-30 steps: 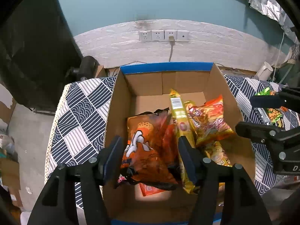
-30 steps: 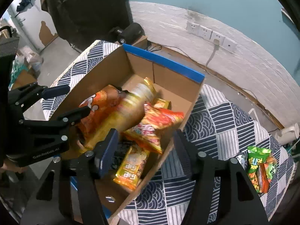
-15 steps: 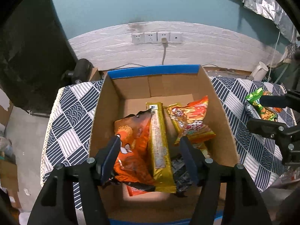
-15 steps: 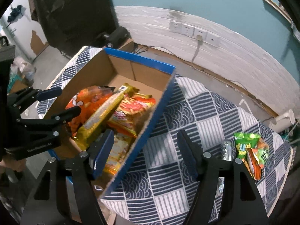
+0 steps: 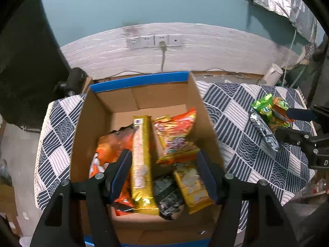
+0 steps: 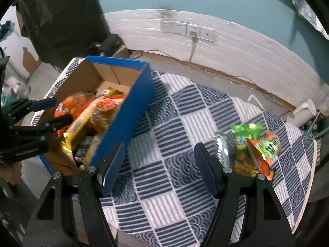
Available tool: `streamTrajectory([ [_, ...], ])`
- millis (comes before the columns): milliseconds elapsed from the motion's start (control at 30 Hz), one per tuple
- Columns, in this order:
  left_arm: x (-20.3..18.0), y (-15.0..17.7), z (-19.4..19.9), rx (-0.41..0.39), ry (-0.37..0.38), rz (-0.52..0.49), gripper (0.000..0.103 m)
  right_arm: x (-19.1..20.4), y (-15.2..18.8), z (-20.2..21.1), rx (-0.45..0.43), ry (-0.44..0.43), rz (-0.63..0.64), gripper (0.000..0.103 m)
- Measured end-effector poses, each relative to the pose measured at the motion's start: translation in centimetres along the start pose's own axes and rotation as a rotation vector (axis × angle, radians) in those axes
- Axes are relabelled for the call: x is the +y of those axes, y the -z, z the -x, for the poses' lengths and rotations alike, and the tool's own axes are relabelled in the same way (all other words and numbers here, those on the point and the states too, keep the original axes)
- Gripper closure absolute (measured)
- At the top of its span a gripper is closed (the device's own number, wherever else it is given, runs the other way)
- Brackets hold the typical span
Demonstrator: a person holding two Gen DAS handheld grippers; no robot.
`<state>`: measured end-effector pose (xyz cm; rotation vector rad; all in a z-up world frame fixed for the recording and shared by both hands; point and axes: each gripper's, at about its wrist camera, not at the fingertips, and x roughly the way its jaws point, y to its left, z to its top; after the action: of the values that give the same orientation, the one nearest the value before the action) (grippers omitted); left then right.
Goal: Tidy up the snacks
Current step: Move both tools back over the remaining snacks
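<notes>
A cardboard box (image 5: 139, 80) with a blue rim holds an orange bag (image 5: 109, 150), a long gold pack (image 5: 141, 160), a red-orange bag (image 5: 176, 135), a yellow pack (image 5: 193, 187) and a dark pack (image 5: 167, 195). My left gripper (image 5: 163, 175) hangs open over them, gripping nothing. The right gripper (image 6: 159, 164) is open above the patterned cloth, to the right of the box's blue side (image 6: 131, 103). A green bag (image 6: 244, 135), a silver pack (image 6: 223, 148) and an orange-green pack (image 6: 265, 150) lie piled beyond its right finger.
The blue-and-white tablecloth (image 6: 174, 185) covers the table; its far edge runs along a white wall with sockets (image 5: 154, 41). A white jug-like object (image 6: 304, 111) stands past the right corner. A black device (image 5: 74, 80) sits behind the box's left corner.
The long gold pack has dropped flat into the box. My right gripper has swung right, away from the box and over the cloth toward the snack pile. The left gripper shifted slightly.
</notes>
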<state>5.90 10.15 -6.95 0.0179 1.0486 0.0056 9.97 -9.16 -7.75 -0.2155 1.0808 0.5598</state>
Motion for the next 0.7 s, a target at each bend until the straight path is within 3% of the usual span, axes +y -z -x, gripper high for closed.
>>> streamTrajectory([
  [700, -10.9, -1.5, -2.1, 0.043, 0.051, -0.171, 0.036, -13.5, 5.3, 2.3, -0.007, 0.094, -0.193, 0.033],
])
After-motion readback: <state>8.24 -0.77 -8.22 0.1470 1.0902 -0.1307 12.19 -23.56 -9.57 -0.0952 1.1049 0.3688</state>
